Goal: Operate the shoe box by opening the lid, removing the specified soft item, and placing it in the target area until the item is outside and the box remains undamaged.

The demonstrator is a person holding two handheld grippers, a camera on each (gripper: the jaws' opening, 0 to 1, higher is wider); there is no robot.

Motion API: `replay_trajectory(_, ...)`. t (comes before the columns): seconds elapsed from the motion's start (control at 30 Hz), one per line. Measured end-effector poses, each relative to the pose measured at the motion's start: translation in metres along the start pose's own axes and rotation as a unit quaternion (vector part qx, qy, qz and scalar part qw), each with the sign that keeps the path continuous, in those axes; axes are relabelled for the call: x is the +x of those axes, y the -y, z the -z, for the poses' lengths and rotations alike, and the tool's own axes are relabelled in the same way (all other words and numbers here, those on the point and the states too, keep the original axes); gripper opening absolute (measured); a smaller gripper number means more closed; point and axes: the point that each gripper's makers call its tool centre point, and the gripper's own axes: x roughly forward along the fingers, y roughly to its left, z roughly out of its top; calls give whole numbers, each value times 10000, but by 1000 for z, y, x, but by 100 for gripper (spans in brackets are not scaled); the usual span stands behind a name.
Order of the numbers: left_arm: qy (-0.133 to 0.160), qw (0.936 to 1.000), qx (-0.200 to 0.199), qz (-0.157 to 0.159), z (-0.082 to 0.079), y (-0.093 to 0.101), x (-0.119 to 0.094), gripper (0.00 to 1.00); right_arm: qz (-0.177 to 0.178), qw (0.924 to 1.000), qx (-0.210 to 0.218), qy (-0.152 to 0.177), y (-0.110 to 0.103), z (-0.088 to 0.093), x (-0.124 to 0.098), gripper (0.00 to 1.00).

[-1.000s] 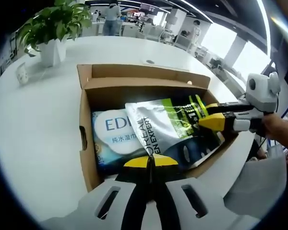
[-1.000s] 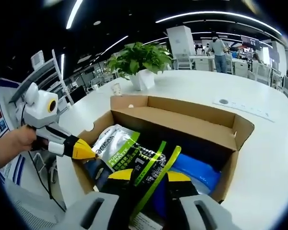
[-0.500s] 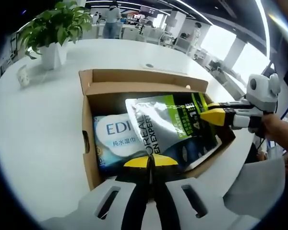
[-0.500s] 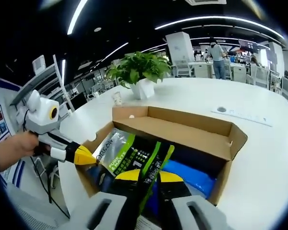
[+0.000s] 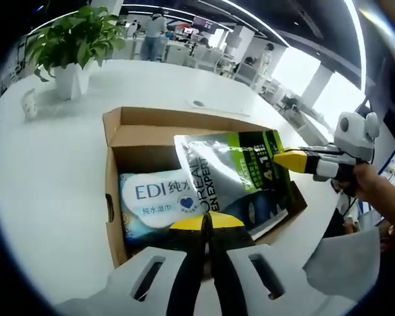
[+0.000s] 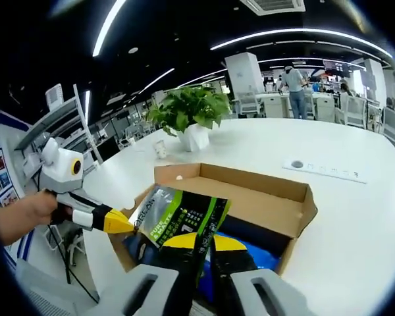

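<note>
Pouch (image 5: 234, 174) above box (image 5: 115, 135) rim — both grippers pinching edges.

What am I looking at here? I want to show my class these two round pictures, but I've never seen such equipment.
A person holds a hand tool with a two-jaw claw in each hand, and a fisheye camera rides on each tool. The left gripper view looks along the left claw; the right gripper view looks along the right claw. Each tool also appears from the side in the other's picture. On a white table stands an open cardboard box with a potted plant behind it. Both claws are shut on a silver-and-green pouch, holding it above the box. A blue-and-white wet-wipes pack lies inside.
</note>
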Motion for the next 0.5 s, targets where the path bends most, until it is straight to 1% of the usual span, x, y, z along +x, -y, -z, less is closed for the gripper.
replay_trajectory(0.1, 26, 10000, 73, 48, -5, 6, -1, 0, 53, 9999, -88, 13, 1, -4, -5, 0)
replay_trajectory(0.3, 88, 9997, 141, 190, -13, 21, -2, 0, 130, 9999, -97, 50, 9, -8, -18, 0)
replay_trajectory(0.5, 70, 9990, 257, 367, -19, 41, 5, 0, 301, 9994, -120, 107, 23, -10, -36, 0)
